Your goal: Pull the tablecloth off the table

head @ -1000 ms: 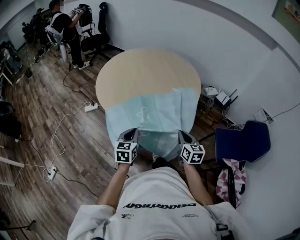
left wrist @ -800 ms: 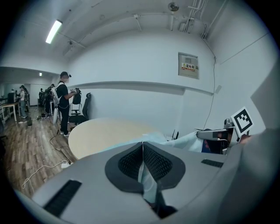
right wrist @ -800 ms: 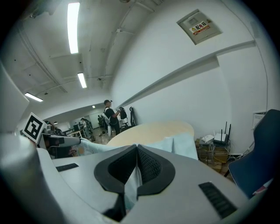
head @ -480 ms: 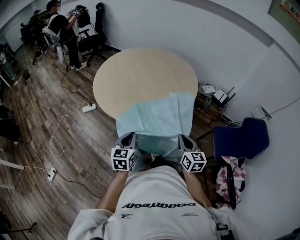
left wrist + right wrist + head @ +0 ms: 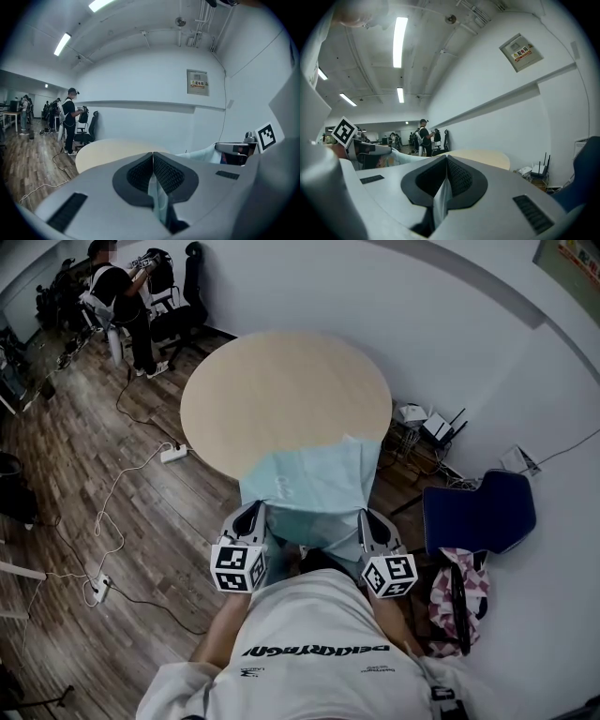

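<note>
The left gripper [image 5: 153,174] is clamped tight on a fold of the pale blue tablecloth [image 5: 314,486], a sliver of fabric pinched between its ribbed pads [image 5: 169,174]. The right gripper [image 5: 443,183] is closed on another fold of the same cloth. In the head view both grippers sit just in front of the person's chest, drawn back and lower than a second ago, with the cloth stretched from them up to the near edge of the round table [image 5: 281,395]. The change is in the cloth. A second ago it covered the whole near part of the tabletop in a wide band. Now it has slid toward the person and narrowed, and only its far edge laps over the near right rim, with the rest hanging off the side. Nearly all the wooden top is bare, so the pull looks close to finished. One more draw backward should free the last strip from the table.
</note>
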Demonstrator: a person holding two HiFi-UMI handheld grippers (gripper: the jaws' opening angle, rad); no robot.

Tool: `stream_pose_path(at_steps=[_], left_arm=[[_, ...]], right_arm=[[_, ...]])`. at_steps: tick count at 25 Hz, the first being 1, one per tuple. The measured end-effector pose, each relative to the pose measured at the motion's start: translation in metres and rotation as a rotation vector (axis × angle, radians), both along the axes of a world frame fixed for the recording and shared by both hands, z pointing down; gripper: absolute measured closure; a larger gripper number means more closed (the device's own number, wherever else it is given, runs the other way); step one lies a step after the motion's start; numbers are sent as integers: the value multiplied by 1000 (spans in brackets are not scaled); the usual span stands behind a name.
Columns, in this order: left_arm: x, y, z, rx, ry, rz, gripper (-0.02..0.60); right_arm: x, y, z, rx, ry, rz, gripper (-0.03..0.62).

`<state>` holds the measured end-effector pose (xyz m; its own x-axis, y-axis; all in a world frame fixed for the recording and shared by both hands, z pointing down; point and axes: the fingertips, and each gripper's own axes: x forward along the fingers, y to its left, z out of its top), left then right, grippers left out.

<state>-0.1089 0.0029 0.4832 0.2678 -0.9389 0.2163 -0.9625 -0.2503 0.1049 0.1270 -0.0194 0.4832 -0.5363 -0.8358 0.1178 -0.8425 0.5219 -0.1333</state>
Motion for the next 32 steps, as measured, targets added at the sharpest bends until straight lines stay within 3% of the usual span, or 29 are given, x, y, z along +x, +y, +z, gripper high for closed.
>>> stream_pose_path(at_steps=[5,9,15,23,32], left_arm=[[-4,6,-23,50,-9,-1,565],[-4,17,-33,58,33,7,565],[5,36,-45,82,26,32,565],[11,44,-51,94,34,34,565],[13,42,-28,35,31,39,565]], right_arm=[[-4,4,-25,62,-8,1,560],[-3,15,-40,103,-4,3,560],[8,28,-52,109,-15,-3,560],[12,28,-51,85,-22,16,560],[11,17,-24,7,-18,31,560]])
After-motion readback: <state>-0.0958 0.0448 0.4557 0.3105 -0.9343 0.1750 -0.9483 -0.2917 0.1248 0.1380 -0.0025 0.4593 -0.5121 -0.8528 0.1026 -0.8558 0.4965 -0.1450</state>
